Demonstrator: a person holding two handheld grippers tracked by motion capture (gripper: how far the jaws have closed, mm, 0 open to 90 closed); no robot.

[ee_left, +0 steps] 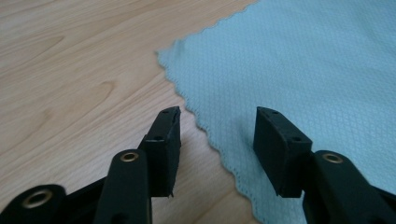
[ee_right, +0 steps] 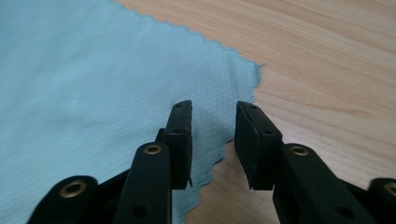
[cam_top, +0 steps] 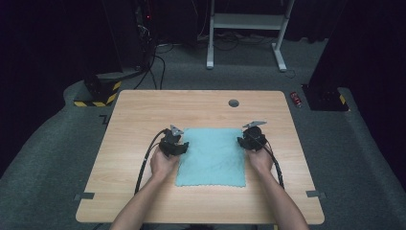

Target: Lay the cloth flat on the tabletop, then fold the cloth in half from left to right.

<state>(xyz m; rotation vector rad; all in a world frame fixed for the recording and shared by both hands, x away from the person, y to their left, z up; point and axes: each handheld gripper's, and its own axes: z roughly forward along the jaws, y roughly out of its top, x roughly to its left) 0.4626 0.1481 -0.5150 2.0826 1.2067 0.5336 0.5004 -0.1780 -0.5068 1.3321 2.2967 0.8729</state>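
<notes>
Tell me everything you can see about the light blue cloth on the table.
The cloth is a pale teal square of finely woven fabric with small scalloped edges. It lies flat and spread open on the wooden table, near the person's side. The left gripper straddles its left edge near the far corner, the right gripper its right edge; both have open jaws that do not pinch it.

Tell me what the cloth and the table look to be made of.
Cloth: likely microfibre, matte pale teal, going by the fine waffle-like weave and zigzag-cut edge in the left gripper view. Table: light wood or wood-look laminate, smooth with a slight sheen; grain lines show, but the look cannot settle which.
</notes>
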